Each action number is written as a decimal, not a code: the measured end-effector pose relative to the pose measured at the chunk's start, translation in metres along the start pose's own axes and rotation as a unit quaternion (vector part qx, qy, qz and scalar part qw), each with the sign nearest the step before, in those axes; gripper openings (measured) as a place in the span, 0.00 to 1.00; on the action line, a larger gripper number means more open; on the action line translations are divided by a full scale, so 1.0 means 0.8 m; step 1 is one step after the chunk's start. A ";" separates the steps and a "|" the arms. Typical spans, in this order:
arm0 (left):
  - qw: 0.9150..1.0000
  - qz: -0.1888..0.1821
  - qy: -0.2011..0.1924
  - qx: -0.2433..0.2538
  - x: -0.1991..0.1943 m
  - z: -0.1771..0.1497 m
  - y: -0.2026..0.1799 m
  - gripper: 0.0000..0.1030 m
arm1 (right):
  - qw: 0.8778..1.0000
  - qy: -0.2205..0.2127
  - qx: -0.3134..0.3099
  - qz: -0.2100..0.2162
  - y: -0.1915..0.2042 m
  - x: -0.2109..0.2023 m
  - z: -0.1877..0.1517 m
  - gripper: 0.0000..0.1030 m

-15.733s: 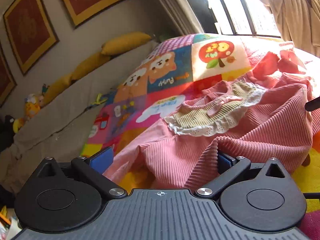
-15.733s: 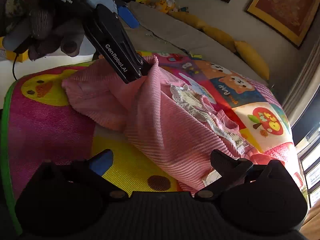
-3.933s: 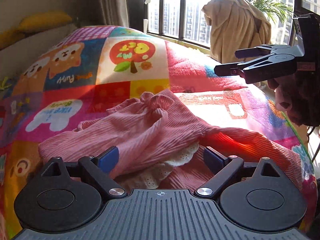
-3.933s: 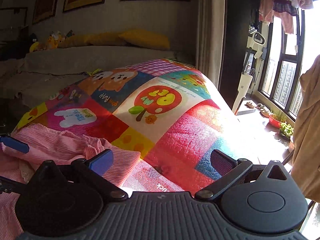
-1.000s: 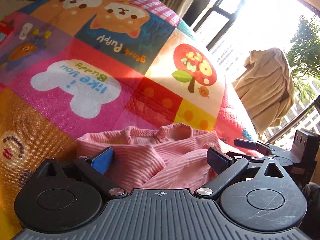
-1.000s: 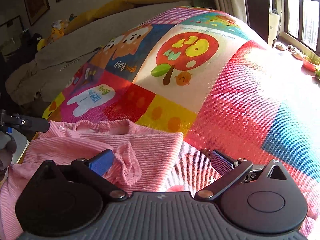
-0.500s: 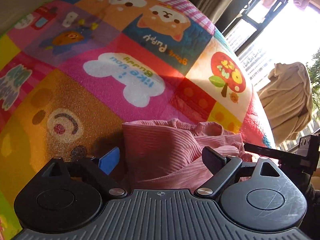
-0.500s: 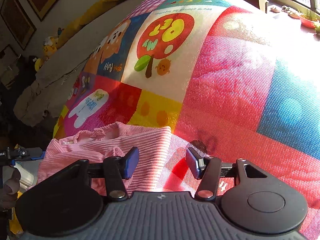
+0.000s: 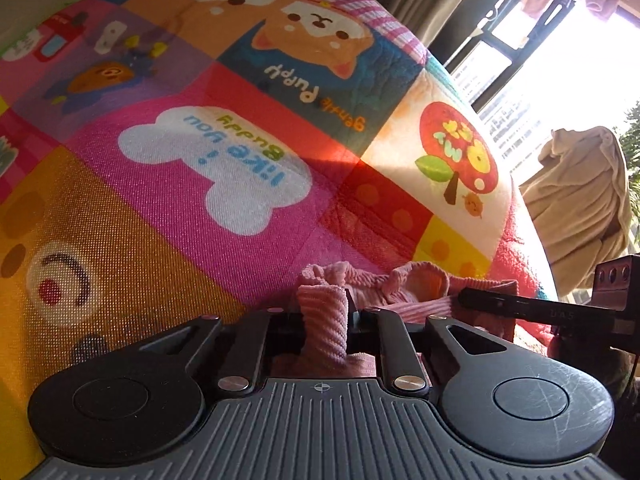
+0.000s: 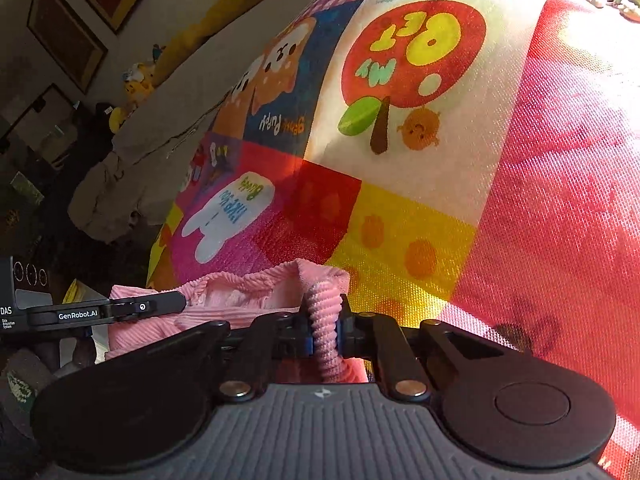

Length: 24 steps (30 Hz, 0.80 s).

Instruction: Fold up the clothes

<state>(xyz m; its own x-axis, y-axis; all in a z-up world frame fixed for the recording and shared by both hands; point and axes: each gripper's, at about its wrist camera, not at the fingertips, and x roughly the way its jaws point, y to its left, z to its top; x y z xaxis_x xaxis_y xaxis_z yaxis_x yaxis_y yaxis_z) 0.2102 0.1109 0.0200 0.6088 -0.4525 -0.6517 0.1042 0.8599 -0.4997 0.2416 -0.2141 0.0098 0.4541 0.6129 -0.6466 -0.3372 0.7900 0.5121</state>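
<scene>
The left gripper (image 9: 326,312) is pinching a fold of the pink garment (image 9: 416,288) in closed jaws, and the right gripper (image 10: 325,326) is clamping another fold likewise. The garment is lying bunched on a colourful cartoon blanket (image 9: 192,168), spanning between both grippers near its close edge.

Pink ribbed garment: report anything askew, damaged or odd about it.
No damage shows. The pink ribbed garment lies bunched and rumpled, not flat, on the colourful cartoon-print quilt. Left tongs and right tongs each pinch a raised ridge of it, as a fold requires.
</scene>
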 end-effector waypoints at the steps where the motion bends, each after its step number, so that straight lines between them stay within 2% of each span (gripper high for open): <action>1: 1.000 -0.007 -0.009 0.011 -0.014 -0.002 -0.006 0.12 | 1.000 -0.008 0.000 0.008 0.006 -0.017 -0.003 0.08; 6: 0.994 -0.069 -0.056 0.069 -0.108 -0.030 -0.041 0.11 | 0.997 -0.052 -0.035 0.044 0.049 -0.114 -0.034 0.08; 9: 0.991 -0.076 -0.061 0.094 -0.157 -0.068 -0.054 0.11 | 0.995 -0.060 -0.060 0.052 0.070 -0.159 -0.070 0.08; 13: 0.991 -0.065 -0.041 0.108 -0.190 -0.131 -0.051 0.13 | 0.992 -0.041 -0.122 0.012 0.092 -0.192 -0.142 0.08; 14: 0.992 -0.062 -0.035 0.108 -0.193 -0.142 -0.048 0.19 | 0.989 -0.030 -0.144 -0.006 0.096 -0.194 -0.162 0.09; 15: 0.992 -0.066 -0.031 0.099 -0.198 -0.153 -0.042 0.37 | 0.985 -0.015 -0.169 -0.031 0.100 -0.193 -0.185 0.12; 16: 0.993 -0.071 -0.026 0.090 -0.203 -0.164 -0.035 0.47 | 0.981 -0.002 -0.189 -0.052 0.102 -0.191 -0.204 0.23; 17: 0.994 -0.075 -0.021 0.080 -0.208 -0.174 -0.028 0.63 | 0.976 0.013 -0.205 -0.064 0.101 -0.190 -0.219 0.43; 18: 0.995 -0.082 -0.021 0.061 -0.215 -0.180 -0.019 0.75 | 0.973 0.025 -0.220 -0.072 0.100 -0.193 -0.234 0.54; 19: 0.995 -0.088 -0.024 0.049 -0.222 -0.182 -0.012 0.79 | 0.970 0.030 -0.228 -0.077 0.096 -0.201 -0.246 0.69; 21: 0.994 -0.099 -0.031 0.018 -0.233 -0.182 0.002 0.92 | 0.971 0.031 -0.224 -0.071 0.090 -0.216 -0.252 0.72; 22: 0.994 -0.105 -0.035 0.001 -0.236 -0.180 0.009 0.92 | 0.975 0.023 -0.212 -0.063 0.086 -0.226 -0.248 0.74; 24: 0.992 -0.116 -0.035 -0.032 -0.236 -0.176 0.021 0.92 | 0.985 0.001 -0.170 -0.041 0.075 -0.237 -0.232 0.83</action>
<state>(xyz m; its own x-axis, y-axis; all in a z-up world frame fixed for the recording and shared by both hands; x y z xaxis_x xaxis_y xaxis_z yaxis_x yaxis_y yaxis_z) -0.0136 0.1773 0.0546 0.6271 -0.6166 -0.4759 0.1982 0.7172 -0.6681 -0.0178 -0.2806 0.0581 0.4895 0.5463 -0.6797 -0.5561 0.7959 0.2392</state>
